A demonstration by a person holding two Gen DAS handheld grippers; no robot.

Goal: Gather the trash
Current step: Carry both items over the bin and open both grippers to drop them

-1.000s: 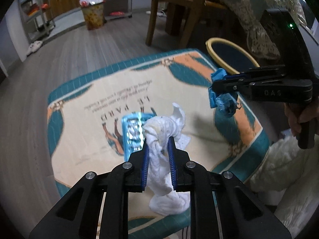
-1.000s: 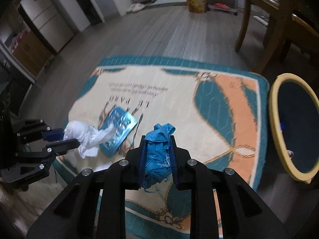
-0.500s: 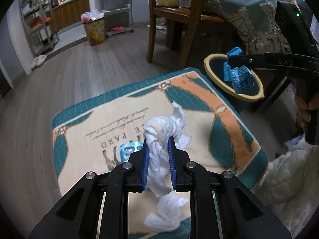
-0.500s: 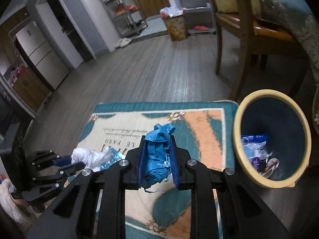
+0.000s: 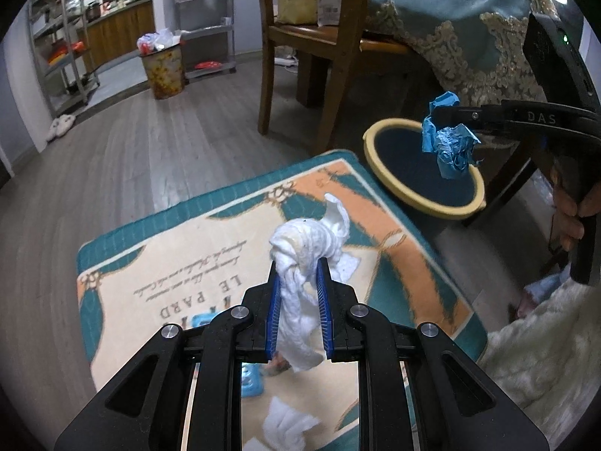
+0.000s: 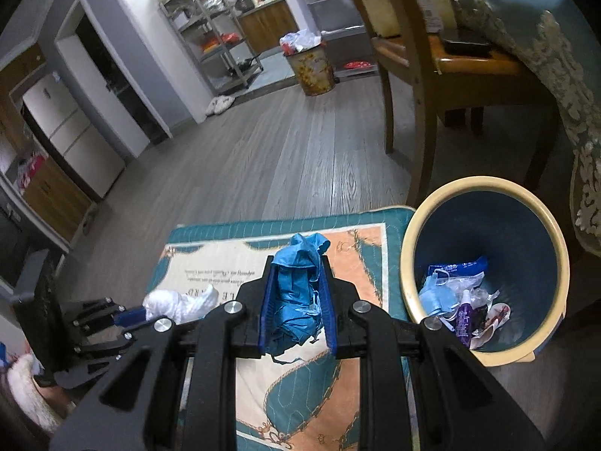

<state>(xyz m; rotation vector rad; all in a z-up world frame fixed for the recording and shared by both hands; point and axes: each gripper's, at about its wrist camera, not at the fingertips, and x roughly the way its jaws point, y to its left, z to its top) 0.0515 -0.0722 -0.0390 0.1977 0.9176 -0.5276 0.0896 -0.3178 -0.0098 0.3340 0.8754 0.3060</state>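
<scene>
My left gripper (image 5: 299, 282) is shut on a crumpled white tissue (image 5: 306, 248) and holds it above the patterned mat (image 5: 180, 263). My right gripper (image 6: 296, 282) is shut on a crumpled blue paper wad (image 6: 296, 293); in the left wrist view the blue wad (image 5: 449, 143) hangs over the near side of the yellow-rimmed bin (image 5: 379, 173). The bin (image 6: 413, 233) stands at the mat's right edge and holds several pieces of trash (image 6: 458, 300). A blue blister pack (image 5: 249, 379) and another white tissue (image 5: 289, 424) lie on the mat beneath my left gripper.
A wooden chair (image 5: 311, 37) stands behind the bin, next to a table with a teal lace-edged cloth (image 5: 469, 30). A full flowered waste bin (image 6: 310, 67) and metal shelves (image 6: 210, 30) stand far back on the wood floor.
Both grippers have risen from the mat with their loads. The right gripper has carried the blue wad rightward to over the bin. The left gripper has lifted the white tissue clear of the mat.
</scene>
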